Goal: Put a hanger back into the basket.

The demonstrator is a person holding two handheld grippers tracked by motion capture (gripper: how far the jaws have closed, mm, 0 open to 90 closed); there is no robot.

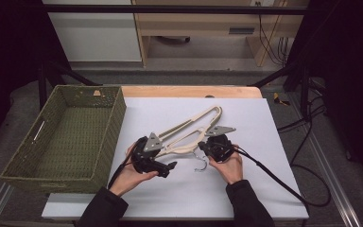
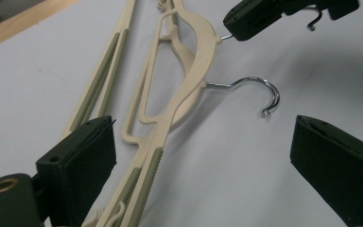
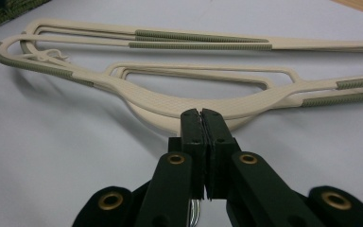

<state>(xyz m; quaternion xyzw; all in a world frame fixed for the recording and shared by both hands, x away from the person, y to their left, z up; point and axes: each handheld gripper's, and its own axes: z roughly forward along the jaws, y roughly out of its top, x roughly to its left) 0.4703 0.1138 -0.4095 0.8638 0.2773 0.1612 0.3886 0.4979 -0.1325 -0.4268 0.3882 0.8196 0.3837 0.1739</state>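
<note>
Nearest the lens, the right gripper (image 3: 202, 116) has its jaws pressed together on the metal hook (image 2: 260, 92) stem where it meets the neck of a cream hanger (image 3: 170, 101), while the left gripper (image 2: 203, 156) stands with jaws wide apart — the upper hanger's arm lies just inside its jaw at 9 o'clock. Two hangers appear stacked on the white mat (image 1: 246, 189), with the green basket (image 1: 26, 163) at 9 o'clock. Judged best practice: close the left gripper squarely on one arm only — lifting slowly so the hangers separate cleanly.
</note>
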